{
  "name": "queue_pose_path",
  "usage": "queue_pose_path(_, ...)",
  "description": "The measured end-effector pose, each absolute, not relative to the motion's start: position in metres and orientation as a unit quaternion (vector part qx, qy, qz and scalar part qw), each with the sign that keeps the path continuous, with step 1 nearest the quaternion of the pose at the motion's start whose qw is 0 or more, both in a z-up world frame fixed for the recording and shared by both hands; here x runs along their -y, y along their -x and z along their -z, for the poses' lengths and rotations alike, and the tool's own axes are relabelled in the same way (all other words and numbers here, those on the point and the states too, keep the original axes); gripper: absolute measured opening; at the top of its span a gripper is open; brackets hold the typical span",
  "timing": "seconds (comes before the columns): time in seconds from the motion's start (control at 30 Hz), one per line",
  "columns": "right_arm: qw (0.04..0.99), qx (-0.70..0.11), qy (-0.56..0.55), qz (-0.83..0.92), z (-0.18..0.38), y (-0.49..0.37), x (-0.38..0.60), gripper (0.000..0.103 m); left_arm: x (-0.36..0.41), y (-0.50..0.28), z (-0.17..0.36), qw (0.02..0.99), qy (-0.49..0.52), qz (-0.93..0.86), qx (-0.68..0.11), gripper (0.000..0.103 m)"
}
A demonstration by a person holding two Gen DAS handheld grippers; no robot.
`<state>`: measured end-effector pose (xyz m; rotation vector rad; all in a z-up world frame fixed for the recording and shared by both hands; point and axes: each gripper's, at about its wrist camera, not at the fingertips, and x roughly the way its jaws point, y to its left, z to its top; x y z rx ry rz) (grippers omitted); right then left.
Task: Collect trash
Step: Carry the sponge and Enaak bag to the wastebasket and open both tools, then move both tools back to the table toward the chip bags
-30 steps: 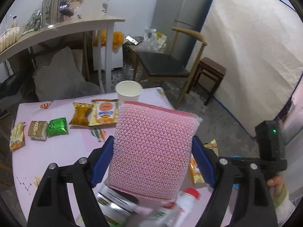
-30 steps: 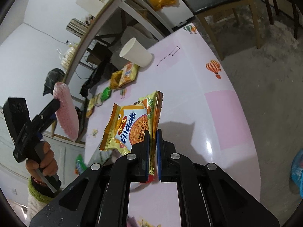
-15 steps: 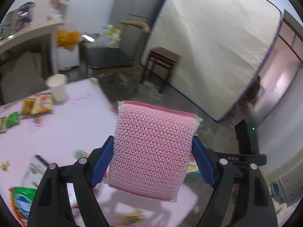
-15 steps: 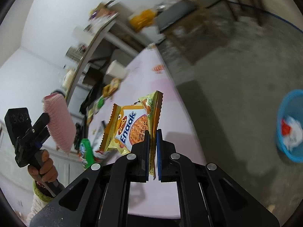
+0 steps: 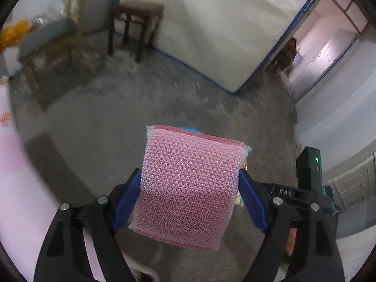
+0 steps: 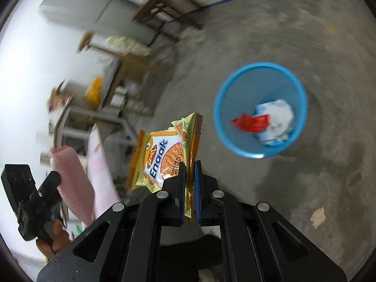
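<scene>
Two grippers are in view, each carrying a load above the concrete floor [image 6: 293, 188]. The left gripper [image 5: 190, 195] grips a pink sponge [image 5: 188, 185] between its blue fingers [image 5: 127, 197], which press against the sponge's two side edges; the sponge stands upright and fills the span between them. The same sponge and gripper appear at the lower left of the right wrist view, beside the edge of a pink table [image 6: 101, 164]. The right gripper [image 6: 189, 185] is pinched nearly closed on a yellow snack wrapper [image 6: 164, 155] marked "Enaak", holding it by its lower edge so that it sticks up and leans to the left. A blue bin [image 6: 260, 109] stands on the floor up and to the right of the wrapper, well apart from it. Red and white scraps [image 6: 265, 122] lie inside the bin. A dark wooden stool [image 5: 135, 23] stands near a large white panel [image 5: 211, 23]; both are blurred.
</scene>
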<state>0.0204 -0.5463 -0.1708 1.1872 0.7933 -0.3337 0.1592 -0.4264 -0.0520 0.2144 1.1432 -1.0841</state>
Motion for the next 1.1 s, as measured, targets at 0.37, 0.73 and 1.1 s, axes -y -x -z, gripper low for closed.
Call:
queue_pose_path(0.37, 0.689, -0.331, -0.586, 0.27, 0.256, -0.02, 0.618, 0.054, 0.535, -0.154, 0.134, 0.71, -0.065, 0.414, -0.566, 0.093)
queue_pose_path(0.73, 0.712, -0.339, -0.527, 0.317, 0.24, 0.028, 0.592, 0.07, 0.459, -0.15, 0.077, 0.762, -0.072, 0.407, -0.498, 0.096)
queue_pose_path(1.1, 0.833, -0.325, -0.3, 0.333, 0.121, 0.028, 0.485, 0.095, 0.26, -0.115, -0.027, 0.815, 0.024, 0.403, -0.415, 0.096)
